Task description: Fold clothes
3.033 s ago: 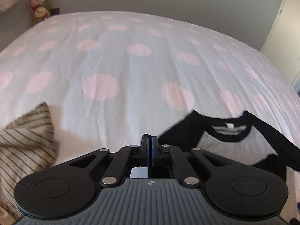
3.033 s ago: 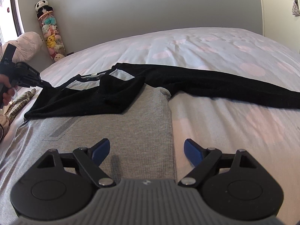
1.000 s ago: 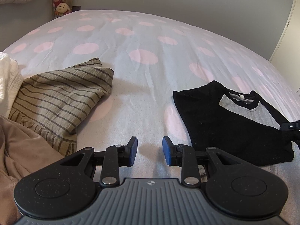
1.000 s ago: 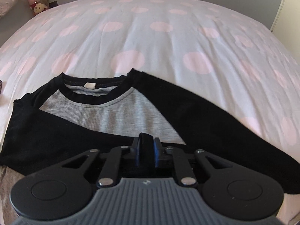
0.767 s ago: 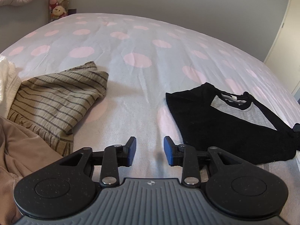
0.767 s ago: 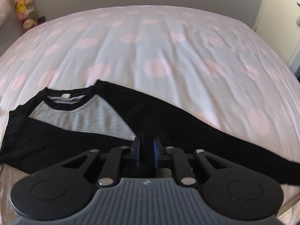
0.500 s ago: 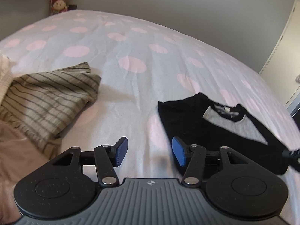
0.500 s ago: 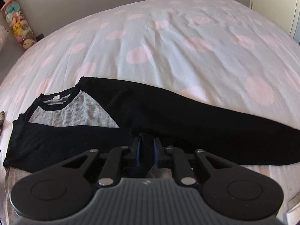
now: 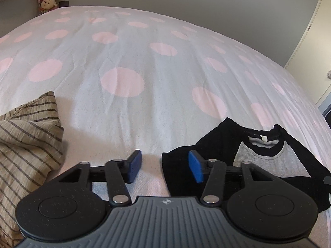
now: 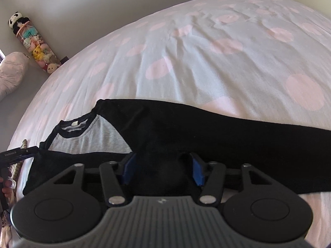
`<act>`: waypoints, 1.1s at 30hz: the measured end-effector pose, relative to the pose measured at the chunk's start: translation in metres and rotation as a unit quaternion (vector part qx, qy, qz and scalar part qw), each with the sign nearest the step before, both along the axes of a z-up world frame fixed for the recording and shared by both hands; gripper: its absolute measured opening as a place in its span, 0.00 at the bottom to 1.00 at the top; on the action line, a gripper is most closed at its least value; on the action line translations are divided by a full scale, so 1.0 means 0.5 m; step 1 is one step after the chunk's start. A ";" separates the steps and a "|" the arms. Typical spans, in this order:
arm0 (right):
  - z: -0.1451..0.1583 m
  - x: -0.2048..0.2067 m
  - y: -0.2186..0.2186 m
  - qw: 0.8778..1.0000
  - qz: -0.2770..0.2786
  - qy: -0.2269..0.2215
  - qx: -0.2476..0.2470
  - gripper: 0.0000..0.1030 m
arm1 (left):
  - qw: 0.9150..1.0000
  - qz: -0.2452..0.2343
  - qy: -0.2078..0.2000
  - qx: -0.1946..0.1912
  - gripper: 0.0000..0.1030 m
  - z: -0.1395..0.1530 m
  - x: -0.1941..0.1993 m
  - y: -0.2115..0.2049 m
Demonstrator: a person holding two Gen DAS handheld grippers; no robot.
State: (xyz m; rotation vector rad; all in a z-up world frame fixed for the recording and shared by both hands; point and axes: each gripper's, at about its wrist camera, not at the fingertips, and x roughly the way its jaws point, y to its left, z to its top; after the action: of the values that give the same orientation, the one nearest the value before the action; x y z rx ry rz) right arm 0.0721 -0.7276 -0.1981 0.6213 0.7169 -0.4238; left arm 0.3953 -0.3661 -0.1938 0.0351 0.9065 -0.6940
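Observation:
A grey shirt (image 9: 269,161) with black raglan sleeves and a black collar lies flat on the bed. One black sleeve is folded across its chest. My left gripper (image 9: 165,166) hovers at the shirt's left edge. Its jaws are closing, the black corner lies near the right pad, and neither pad presses on it. In the right wrist view my right gripper (image 10: 163,168) sits low over the shirt (image 10: 89,140). Those jaws are opening, with bunched black cloth loose between the pads. The other sleeve (image 10: 258,138) stretches out to the right.
The bed cover (image 9: 124,82) is pale with pink dots. A beige striped garment (image 9: 26,140) lies crumpled left of the left gripper. A tube of plush toys (image 10: 35,45) and a pink cushion (image 10: 12,70) stand by the far wall. A door (image 9: 310,41) is at the right.
The left gripper slid toward the shirt's left edge and its jaws stand wider than a second ago. The right gripper, pinched shut on black cloth before, has opened and turned toward the long sleeve.

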 end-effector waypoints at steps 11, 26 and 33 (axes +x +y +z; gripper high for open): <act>0.081 -0.030 0.026 0.997 0.003 -0.017 -0.077 0.06 | 1.000 0.017 -0.025 -0.005 0.00 0.035 -0.014 0.011; 0.061 0.083 -0.061 0.992 -0.018 0.030 -0.125 0.05 | 0.997 0.024 -0.071 0.020 0.00 0.028 -0.009 -0.001; 0.004 0.077 -0.097 0.987 -0.054 0.086 -0.127 0.02 | 0.998 0.016 -0.059 0.022 0.00 0.010 -0.007 0.001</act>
State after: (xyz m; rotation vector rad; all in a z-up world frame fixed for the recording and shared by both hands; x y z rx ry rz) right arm 0.1108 -0.7763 -0.1963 0.3863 0.7805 -0.6636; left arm 0.3918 -0.3656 -0.1890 0.1001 0.8082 -0.6355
